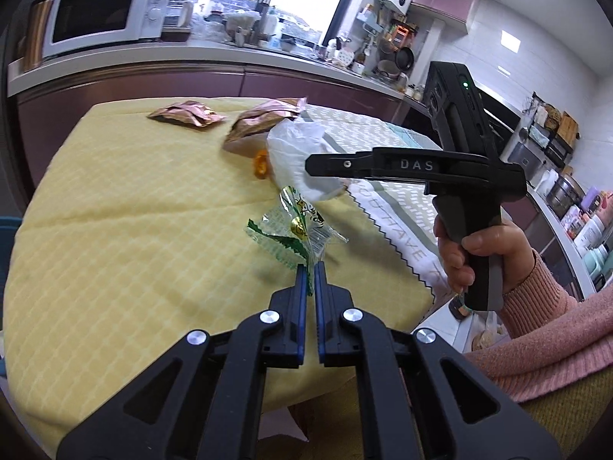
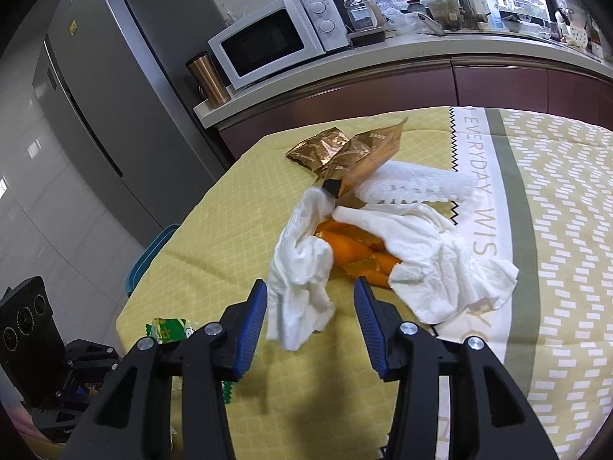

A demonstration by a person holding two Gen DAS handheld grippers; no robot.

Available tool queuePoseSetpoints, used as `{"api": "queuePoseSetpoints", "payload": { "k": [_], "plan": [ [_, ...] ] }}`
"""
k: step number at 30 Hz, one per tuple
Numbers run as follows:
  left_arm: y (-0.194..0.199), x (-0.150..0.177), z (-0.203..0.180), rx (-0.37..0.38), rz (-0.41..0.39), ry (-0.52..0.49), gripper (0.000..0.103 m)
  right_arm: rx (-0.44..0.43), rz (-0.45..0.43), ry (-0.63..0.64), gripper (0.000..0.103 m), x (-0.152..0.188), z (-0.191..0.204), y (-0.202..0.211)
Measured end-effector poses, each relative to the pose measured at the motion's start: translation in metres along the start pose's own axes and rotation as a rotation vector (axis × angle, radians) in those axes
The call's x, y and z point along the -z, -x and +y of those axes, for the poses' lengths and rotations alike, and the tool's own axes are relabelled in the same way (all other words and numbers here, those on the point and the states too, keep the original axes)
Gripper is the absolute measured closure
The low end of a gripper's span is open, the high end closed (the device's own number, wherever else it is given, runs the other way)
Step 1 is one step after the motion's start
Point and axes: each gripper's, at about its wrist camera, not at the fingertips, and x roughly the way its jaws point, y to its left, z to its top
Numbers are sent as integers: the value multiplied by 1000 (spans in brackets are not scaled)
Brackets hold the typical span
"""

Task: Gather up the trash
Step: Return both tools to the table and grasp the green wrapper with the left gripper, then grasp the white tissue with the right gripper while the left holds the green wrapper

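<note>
Left claw: your left gripper (image 1: 311,268) has its blue ribbed pads pressed together on the tail of a green-and-clear candy wrapper (image 1: 297,230), which sticks out just past the tips, lifted off the cloth.
Right claw: your right gripper (image 2: 310,299) stands about half open with nothing pinched; the lower corner of the white paper towel (image 2: 306,268) lies between its pads, and you cannot tell whether either pad touches it.
Wrapper look: thin crinkly film with zigzag-cut green edges, a cartoon print and a gold spot, twisted where the pads bite it.
Paper towels: two soft, creased, quilted white sheets, one straight ahead of the right claw, the other paper towel (image 2: 440,260) just to its right.
Orange peel: several glossy curved strips of orange peel (image 2: 356,253) sit between the two towels, just beyond the right claw's tips.
Foil packets: two crumpled bronze foil packets, shiny and creased; from the left claw one foil packet (image 1: 186,115) lies far ahead to the left, the other packet (image 1: 264,119) far ahead, behind the towels.
Bubble wrap: one clear dimpled sheet of bubble wrap (image 2: 417,188) lies beyond the towels, ahead and right of the right claw.
Surface: a yellow quilted tablecloth (image 1: 126,230) with a diamond stitch lies under both claws, with a printed white-and-olive cloth (image 2: 536,191) to the right.
Your hand: your right hand (image 1: 471,253), in a fuzzy pink sleeve (image 1: 544,314), grips the black plastic handle.
</note>
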Motion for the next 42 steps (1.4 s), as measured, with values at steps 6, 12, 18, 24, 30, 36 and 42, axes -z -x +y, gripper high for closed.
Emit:
{"api": "queuePoseSetpoints", "payload": {
  "k": [6,12,18,24,30,36,42],
  "plan": [
    [13,5,8,-42,-18,19,99,-8,11,-3,61,1,6,-6],
    [24,4,18,-83,-39,41,99,-8,8,-13,82,1,5,-6],
    [35,4,28,-115,-60,60,99,-18,0,1,98,0,9,-3],
    [40,3,40,-150,-72,84,99,-54,-19,55,98,-5,26,3],
    [52,2,48,-175,-97,100,99,-88,-28,90,99,-10,43,6],
    [60,1,55,-198,-114,113,99,-117,-27,112,99,-12,57,3],
    [66,2,58,-217,-126,124,99,-156,-24,141,99,-13,73,-1]
  ]
}}
